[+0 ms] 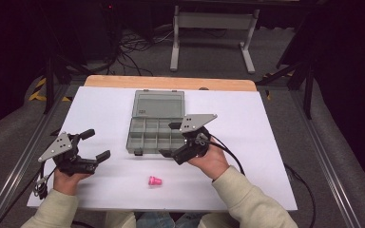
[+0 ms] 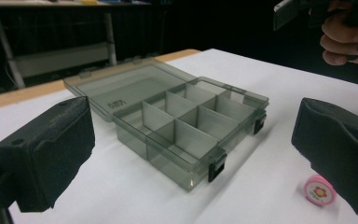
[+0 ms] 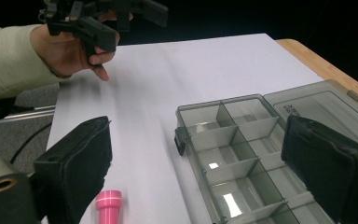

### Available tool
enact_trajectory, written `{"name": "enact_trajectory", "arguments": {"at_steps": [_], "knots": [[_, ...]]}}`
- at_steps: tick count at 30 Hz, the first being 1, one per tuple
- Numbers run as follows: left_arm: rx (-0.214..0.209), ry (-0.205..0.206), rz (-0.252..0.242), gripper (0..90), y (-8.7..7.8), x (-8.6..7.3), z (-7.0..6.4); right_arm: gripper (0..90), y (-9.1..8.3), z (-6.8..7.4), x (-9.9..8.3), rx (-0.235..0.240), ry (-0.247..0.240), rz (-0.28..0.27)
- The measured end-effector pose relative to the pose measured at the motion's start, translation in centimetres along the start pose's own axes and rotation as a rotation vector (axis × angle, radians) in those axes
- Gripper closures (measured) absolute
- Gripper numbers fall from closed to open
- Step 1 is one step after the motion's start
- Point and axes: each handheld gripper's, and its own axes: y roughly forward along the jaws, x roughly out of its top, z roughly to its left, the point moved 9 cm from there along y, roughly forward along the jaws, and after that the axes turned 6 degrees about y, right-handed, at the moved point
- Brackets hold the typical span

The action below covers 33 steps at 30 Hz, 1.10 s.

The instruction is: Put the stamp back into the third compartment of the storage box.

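Note:
A grey see-through compartment box (image 1: pixel 145 135) lies open on the white sheet, its lid (image 1: pixel 158 103) folded back flat and its cells empty. A small pink spool-shaped piece (image 1: pixel 155 181) lies on the sheet in front of the box. My left gripper (image 1: pixel 97 144) hovers left of the box, open and holding nothing. My right gripper (image 1: pixel 169 139) is open at the box's front right corner, also holding nothing. The left gripper view has the box (image 2: pixel 191 121) between the jaws and the pink piece (image 2: pixel 318 190) by the right jaw. The right gripper view has the pink piece (image 3: pixel 108 205) beside its left jaw and the box (image 3: pixel 233 154) to the right.
The white sheet (image 1: pixel 247 142) covers a wooden table (image 1: pixel 171 82). Metal rails run along both sides of the table. Behind it stand a white frame (image 1: pixel 214 28) and loose cables on the floor. The other hand with its gripper (image 3: pixel 98 23) is at the sheet's far corner.

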Motion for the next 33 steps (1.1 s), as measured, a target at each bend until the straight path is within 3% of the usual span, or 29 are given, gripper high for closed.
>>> {"name": "enact_trajectory", "arguments": {"at_steps": [4, 12, 15, 18, 33], "knots": [[-0.022, -0.021, 0.012, 0.7, -0.1, -0.1, -0.1, 9.2, 0.3, 0.4, -0.2, 0.015, -0.025, 0.009], [-0.029, -0.005, -0.009, 0.6, -0.4, 0.2, -0.3, 9.5, 0.8, 1.3, -0.9, 0.017, -0.05, 0.067], [-0.03, -0.011, -0.007, 0.6, -0.3, 0.2, -0.3, 6.0, 1.1, 1.5, -1.4, 0.008, -0.031, 0.104], [-0.029, -0.022, -0.01, 0.6, -0.3, 0.2, -0.2, 5.4, 1.4, 1.9, -1.8, 0.028, -0.026, 0.134], [-0.036, 0.006, -0.006, 2.3, -0.4, 0.2, -0.4, 10.7, 3.4, 3.7, -3.9, 0.067, -0.058, 0.269]]}}
